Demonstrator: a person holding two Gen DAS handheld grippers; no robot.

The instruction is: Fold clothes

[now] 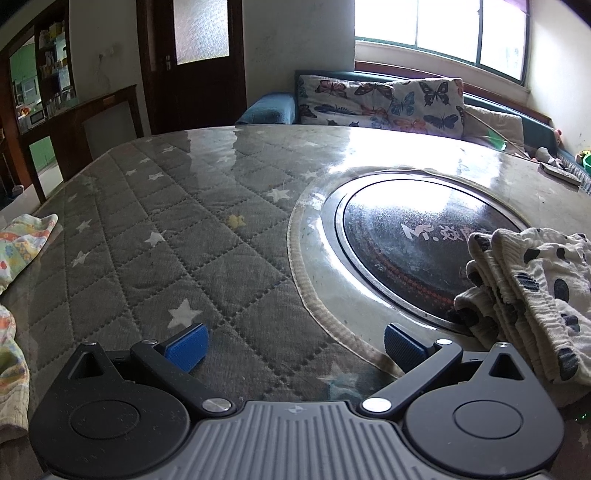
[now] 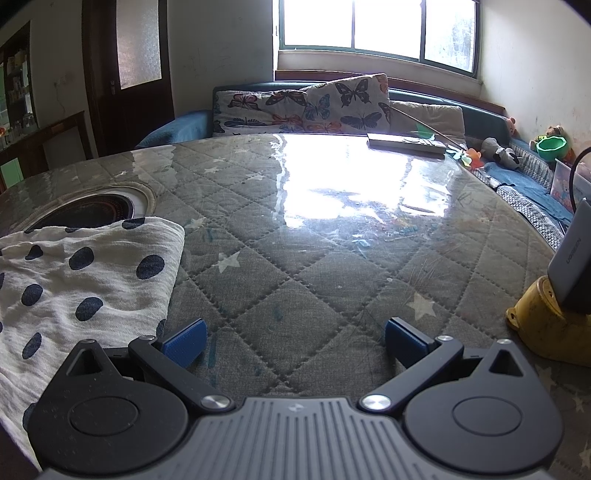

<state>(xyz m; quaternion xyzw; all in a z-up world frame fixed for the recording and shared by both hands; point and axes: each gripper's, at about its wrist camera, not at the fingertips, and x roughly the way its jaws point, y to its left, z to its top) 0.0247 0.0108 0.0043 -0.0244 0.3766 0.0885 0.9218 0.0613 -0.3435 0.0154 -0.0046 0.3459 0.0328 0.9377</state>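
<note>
Daylight pours through the blown-out window (image 2: 373, 26) at the upper right of both views, throwing white glare across the glossy table cover (image 2: 332, 192). Fisheye bending curves the dark corners.

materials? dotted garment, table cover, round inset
Dotted garment: thin crinkled woven cotton by the look, matte. Table cover: quilted grey fabric under a clear glossy sheet, likely plastic; window glare shows. Round inset: dark glossy glass-like plate, metal rim.

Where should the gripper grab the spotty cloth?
Probably the spotty cloth's near right corner, by the open right gripper. That edge lies flat and free on the table, so come in low from the right and slide one finger under.
</note>
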